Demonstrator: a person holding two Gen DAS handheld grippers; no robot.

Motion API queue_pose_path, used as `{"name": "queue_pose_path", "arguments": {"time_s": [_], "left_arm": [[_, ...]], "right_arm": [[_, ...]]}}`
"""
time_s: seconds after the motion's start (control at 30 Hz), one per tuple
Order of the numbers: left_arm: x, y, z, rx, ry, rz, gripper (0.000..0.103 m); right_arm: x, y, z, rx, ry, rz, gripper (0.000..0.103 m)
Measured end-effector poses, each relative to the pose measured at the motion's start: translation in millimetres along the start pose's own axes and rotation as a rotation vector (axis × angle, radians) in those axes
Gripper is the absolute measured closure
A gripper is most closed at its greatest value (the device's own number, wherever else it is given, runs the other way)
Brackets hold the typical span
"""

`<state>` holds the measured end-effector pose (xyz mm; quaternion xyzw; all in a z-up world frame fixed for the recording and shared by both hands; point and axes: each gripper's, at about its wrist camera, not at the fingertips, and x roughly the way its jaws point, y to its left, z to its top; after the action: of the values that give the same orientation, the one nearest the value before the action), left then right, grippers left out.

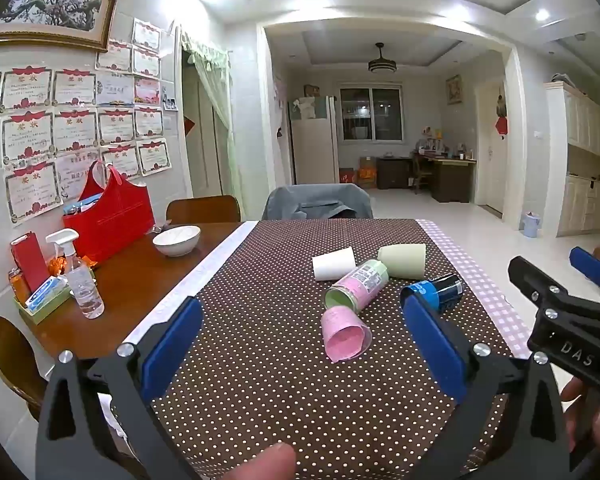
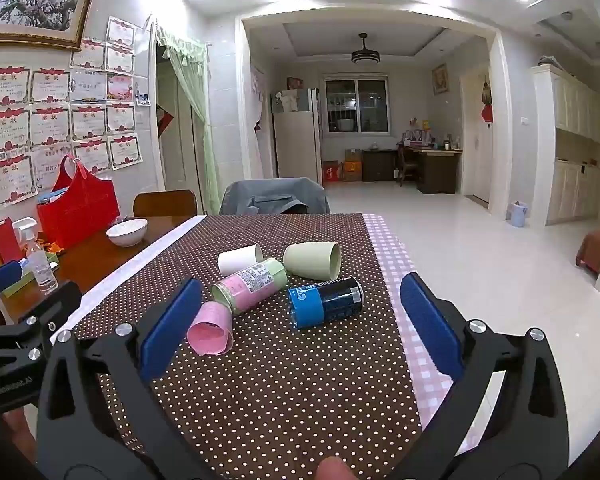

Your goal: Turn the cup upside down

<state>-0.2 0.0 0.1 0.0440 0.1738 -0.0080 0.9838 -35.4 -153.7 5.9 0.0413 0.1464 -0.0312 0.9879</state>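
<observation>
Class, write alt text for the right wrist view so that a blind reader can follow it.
Five cups lie on their sides on a brown polka-dot tablecloth: white, pale green, pink-and-green, blue-and-black and pink. The open right gripper frames them, touching none; the left gripper shows at left.

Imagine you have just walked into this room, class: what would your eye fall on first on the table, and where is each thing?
A cluster of five cups lying on their sides on the dotted brown tablecloth catches the eye first: the blue and black cup nearest the right, the pink cup in front. Next comes the red bag against the certificate-covered wall at the left. Both the left gripper and right gripper stand open, short of the cups.
</observation>
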Motion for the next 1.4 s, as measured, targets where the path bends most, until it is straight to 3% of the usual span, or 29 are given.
{"name": "queue_pose_path", "arguments": {"time_s": [1.4], "left_arm": [[2.7, 7.8, -1.4, -0.013, 0.011, 0.01, 0.004]], "right_arm": [[-0.7, 0.2, 5.4, 0.0, -0.013, -0.001, 0.006]]}}
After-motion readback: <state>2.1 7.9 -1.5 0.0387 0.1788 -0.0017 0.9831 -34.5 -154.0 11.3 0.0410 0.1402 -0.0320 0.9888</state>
